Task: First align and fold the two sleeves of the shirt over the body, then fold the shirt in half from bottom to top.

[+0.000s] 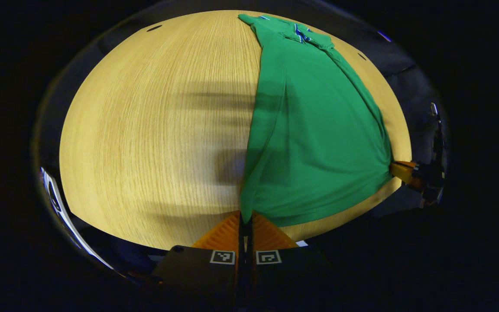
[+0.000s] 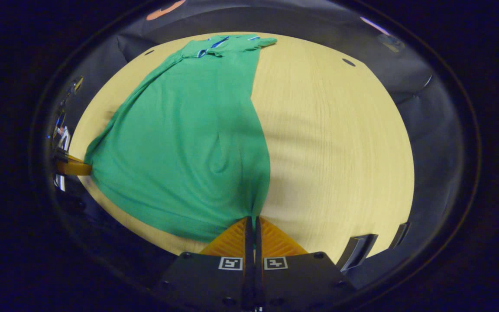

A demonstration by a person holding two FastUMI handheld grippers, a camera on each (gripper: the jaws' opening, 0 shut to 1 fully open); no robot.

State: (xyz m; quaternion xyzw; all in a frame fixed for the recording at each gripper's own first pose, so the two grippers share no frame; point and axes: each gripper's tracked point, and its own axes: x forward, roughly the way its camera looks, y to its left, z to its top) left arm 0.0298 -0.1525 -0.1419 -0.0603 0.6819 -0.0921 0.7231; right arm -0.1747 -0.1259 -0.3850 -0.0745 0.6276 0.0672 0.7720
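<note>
A: Where is the shirt found?

B: It is spread lengthwise on the bench, a pale wood-grain top. The collar end is seen at the far side of the bench, the hem at the near edge. The sleeves appear already folded in over the body, since a long narrow shape is presented.

A: And the left tongs?

B: They are closed, with the hem corner of the shirt pinched between them, at the shirt's near left corner as seen in the left gripper view. The cloth is drawn up into a point there.

A: The right tongs?

B: Closed likewise on the opposite hem corner. In the right gripper view the fabric is gathered into the closed fingers, and a fold line is seen running up the shirt from that corner.

A: Is each pair visible from the other side?

B: Yes. The right tongs are seen at the shirt's right hem corner in the left gripper view, and the left tongs at the shirt's left hem corner in the right gripper view. The hem is stretched between the two.
</note>
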